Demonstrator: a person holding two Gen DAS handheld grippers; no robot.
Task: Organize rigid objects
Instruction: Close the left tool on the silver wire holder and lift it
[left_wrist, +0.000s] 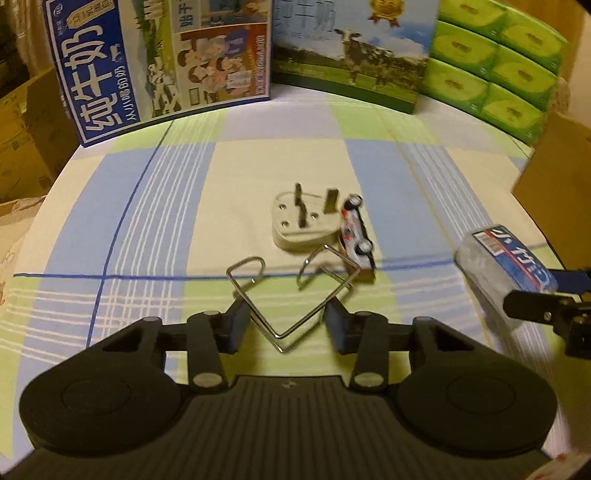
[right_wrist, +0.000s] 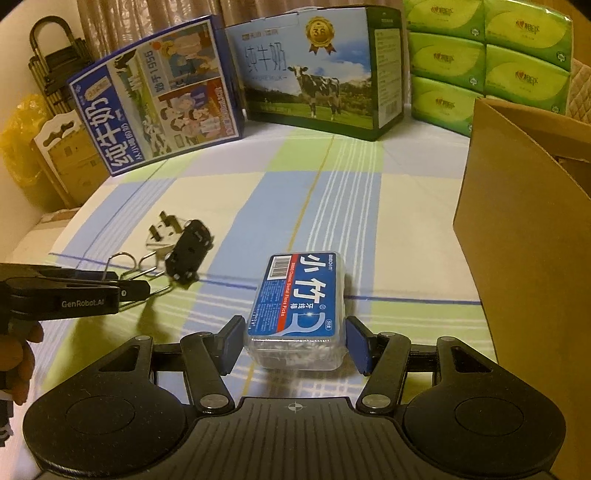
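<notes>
**Wire and clear plastic: two grasps at risk**

Wire clip frame (left_wrist: 291, 295) lies on the checked cloth (left_wrist: 184, 206) w/ its bent corner between the pads of the left claw (left_wrist: 287, 325). Claw is spread; pads sit just beside the wire, contact not certain. Thin springy wire is likely to twist or squirt out when squeezed, & its far loops lie against the toy car (left_wrist: 357, 236) and very near the beige plug (left_wrist: 301, 225), so a pull could drag both.

Right claw (right_wrist: 295, 341) brackets the near end of the floss-pick box (right_wrist: 297, 310): left pad approx. touching, right pad w/ a slight gap, so not yet clamped. Slick plastic held only at one end may pivot or slip on lifting.

Cardboard box (right_wrist: 517, 240), prob. the destination, stands near on the right; its tall wall could catch a low carry.
</notes>
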